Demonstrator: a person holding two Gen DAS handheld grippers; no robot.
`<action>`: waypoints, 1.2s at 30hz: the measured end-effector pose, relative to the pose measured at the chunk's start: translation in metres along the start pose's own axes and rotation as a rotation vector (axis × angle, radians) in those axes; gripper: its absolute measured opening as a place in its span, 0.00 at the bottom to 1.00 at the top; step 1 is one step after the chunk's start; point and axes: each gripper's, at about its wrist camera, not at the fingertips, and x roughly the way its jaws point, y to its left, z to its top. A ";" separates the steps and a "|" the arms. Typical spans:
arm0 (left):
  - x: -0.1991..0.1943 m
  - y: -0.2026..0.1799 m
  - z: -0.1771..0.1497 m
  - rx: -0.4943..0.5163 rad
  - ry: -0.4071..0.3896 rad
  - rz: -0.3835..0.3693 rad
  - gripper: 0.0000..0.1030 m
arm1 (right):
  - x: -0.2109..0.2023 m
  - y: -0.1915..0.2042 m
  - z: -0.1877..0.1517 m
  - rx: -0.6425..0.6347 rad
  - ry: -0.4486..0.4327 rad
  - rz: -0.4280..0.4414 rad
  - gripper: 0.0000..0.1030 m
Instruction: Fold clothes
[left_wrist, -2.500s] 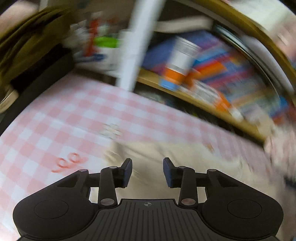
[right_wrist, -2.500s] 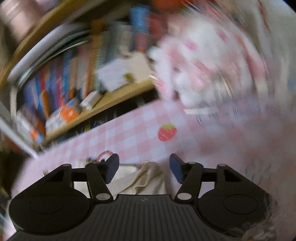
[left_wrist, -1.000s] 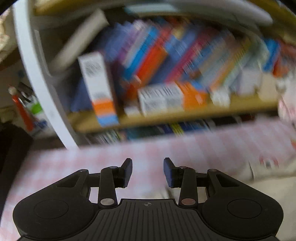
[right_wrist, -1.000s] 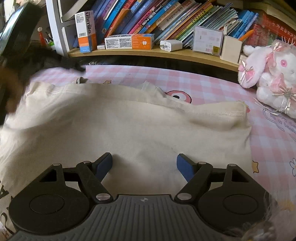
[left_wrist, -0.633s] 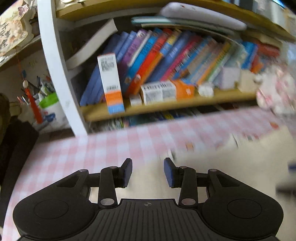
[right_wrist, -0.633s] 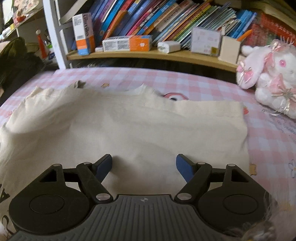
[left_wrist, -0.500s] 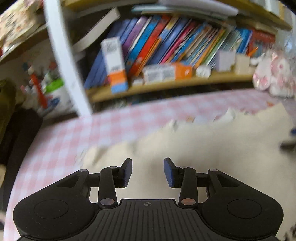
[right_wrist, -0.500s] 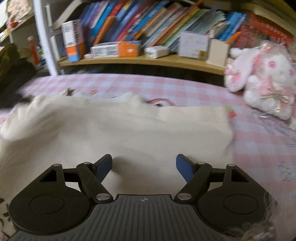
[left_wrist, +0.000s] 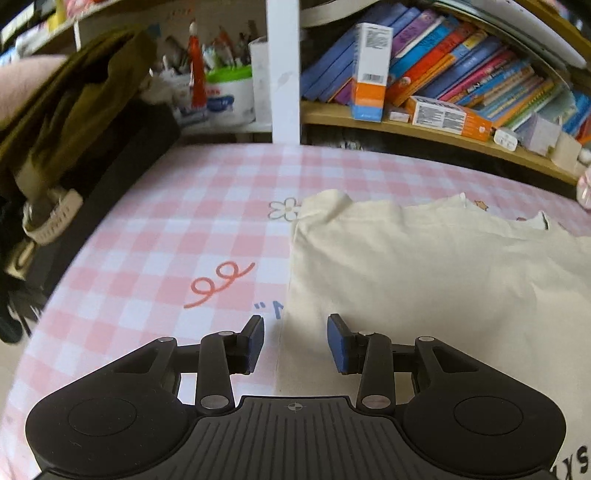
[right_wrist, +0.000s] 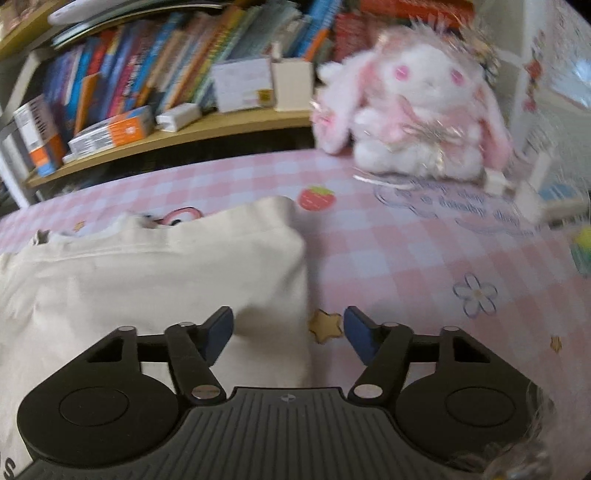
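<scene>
Cream garment (left_wrist: 436, 280) spread flat on pink-and-white checked cloth (left_wrist: 177, 236), dark lettering at its near corners. Left side edge running straight toward left gripper (left_wrist: 295, 341), passing between the two blue pads; left pad over bare cloth, right pad over fabric. Jaws partly open, nothing gripped, pads clear of the fabric.

Right side edge (right_wrist: 301, 280) falling between the pads of right gripper (right_wrist: 288, 334); left pad over fabric, right pad over checked cloth beside a printed star (right_wrist: 325, 325). Jaws just been closing, still apart, nothing clamped; contact with fabric not resolvable.

Farther out: strawberry print (right_wrist: 317, 197) just beyond garment's far right corner, pink plush rabbit (right_wrist: 413, 110) at the back, wooden shelf of books (left_wrist: 461, 85) behind, olive fabric (left_wrist: 74, 96) at left.
</scene>
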 end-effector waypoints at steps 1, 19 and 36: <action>0.003 0.002 0.001 -0.017 0.004 -0.007 0.37 | 0.001 -0.002 0.000 0.011 0.007 0.002 0.53; 0.023 0.022 0.017 -0.198 0.027 -0.192 0.11 | -0.009 -0.006 0.007 0.080 -0.076 0.057 0.07; -0.028 -0.015 -0.003 -0.018 -0.049 -0.144 0.57 | -0.021 0.028 -0.007 -0.079 -0.055 0.056 0.60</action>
